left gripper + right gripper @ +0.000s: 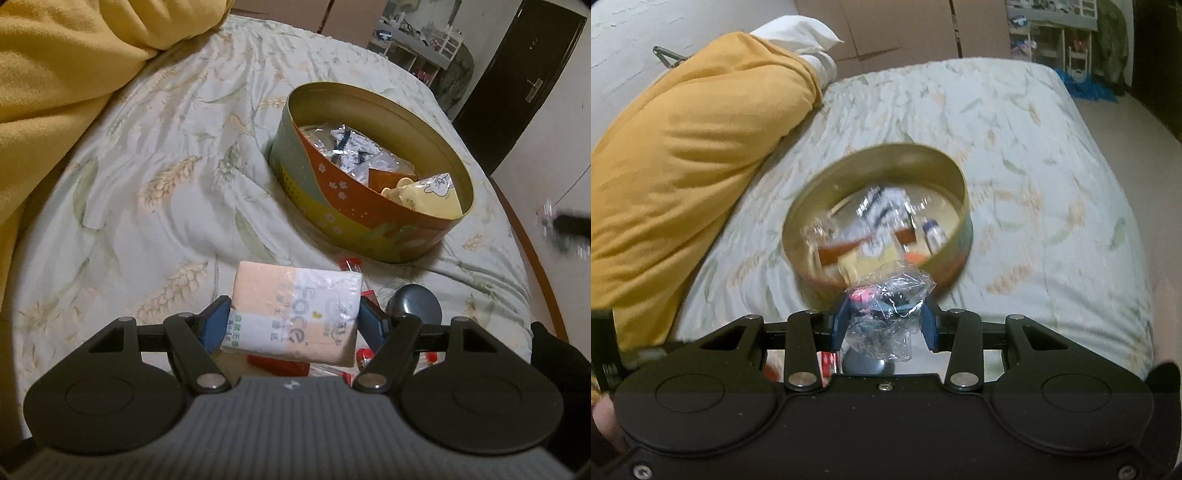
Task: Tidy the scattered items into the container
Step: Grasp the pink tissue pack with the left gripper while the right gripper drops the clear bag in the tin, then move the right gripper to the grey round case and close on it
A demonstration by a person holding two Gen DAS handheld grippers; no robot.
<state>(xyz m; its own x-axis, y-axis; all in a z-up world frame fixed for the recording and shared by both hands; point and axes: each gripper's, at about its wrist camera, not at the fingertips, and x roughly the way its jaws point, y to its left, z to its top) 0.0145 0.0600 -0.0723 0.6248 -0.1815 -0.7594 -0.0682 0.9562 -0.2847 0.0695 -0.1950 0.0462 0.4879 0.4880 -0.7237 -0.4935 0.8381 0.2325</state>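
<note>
A round metal tin with an orange, green and yellow flowered wall sits on the bed, holding several packets. My left gripper is shut on a pack of tissues, peach and white with printed letters, held above the sheet just short of the tin. In the right wrist view the tin lies ahead, blurred. My right gripper is shut on a crumpled clear plastic packet with pink and dark bits inside, held just before the tin's near rim.
A yellow blanket is heaped at the left of the flower-patterned sheet. Under the left gripper lie a grey round object and small red-and-clear packets. A dark door and shelves stand beyond the bed.
</note>
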